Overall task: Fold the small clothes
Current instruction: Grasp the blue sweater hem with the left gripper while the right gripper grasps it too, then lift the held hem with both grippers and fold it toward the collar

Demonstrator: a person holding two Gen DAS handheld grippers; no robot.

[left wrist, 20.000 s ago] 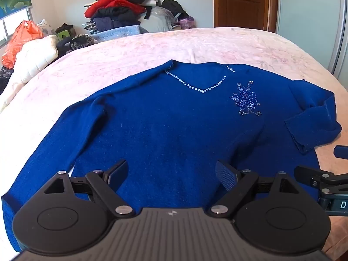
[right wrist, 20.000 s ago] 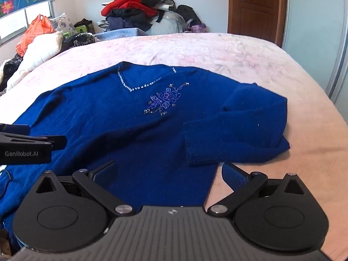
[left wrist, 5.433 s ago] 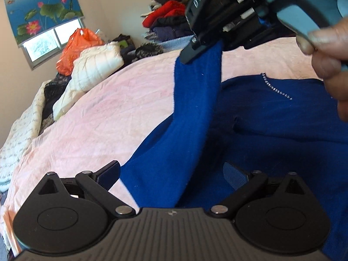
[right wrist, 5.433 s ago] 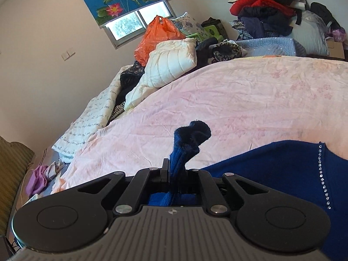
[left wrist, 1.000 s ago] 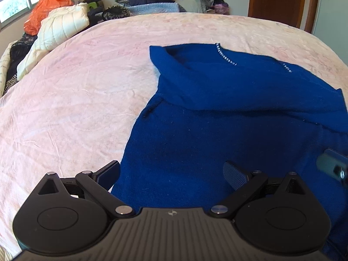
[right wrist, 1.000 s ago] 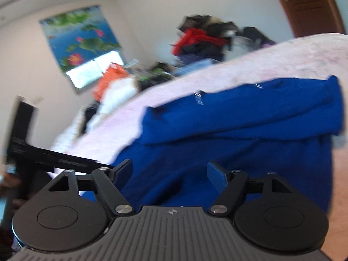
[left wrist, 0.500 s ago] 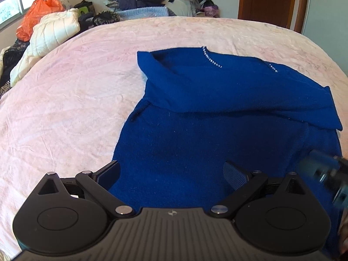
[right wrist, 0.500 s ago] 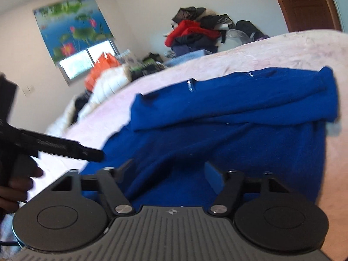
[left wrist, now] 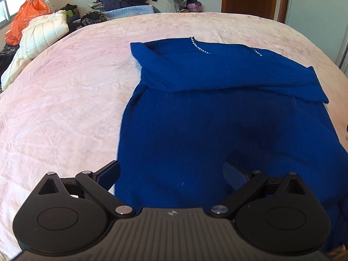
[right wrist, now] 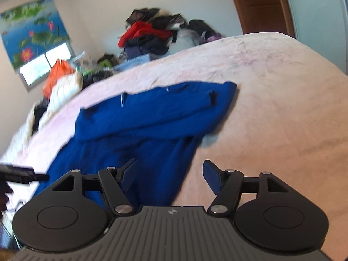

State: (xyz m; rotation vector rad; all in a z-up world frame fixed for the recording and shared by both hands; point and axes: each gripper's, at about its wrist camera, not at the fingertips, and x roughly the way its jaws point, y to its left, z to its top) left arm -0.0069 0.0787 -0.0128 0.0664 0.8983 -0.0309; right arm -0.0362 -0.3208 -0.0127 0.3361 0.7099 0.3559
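- The blue sweater (left wrist: 217,117) lies flat on the pink bed (left wrist: 65,108), filling the centre and right of the left wrist view. Both sleeves are now folded across the chest; twenty seconds ago the left sleeve was still spread out.
- The sleeve band (left wrist: 228,76) crosses below the neckline, so I judge the next fold is hem to collar.
- The left hand-held gripper (left wrist: 171,174) is released, empty, over the left hem.
- The right hand-held gripper (right wrist: 168,177), clenched on the sleeve five seconds ago, is now released near the right hem edge.
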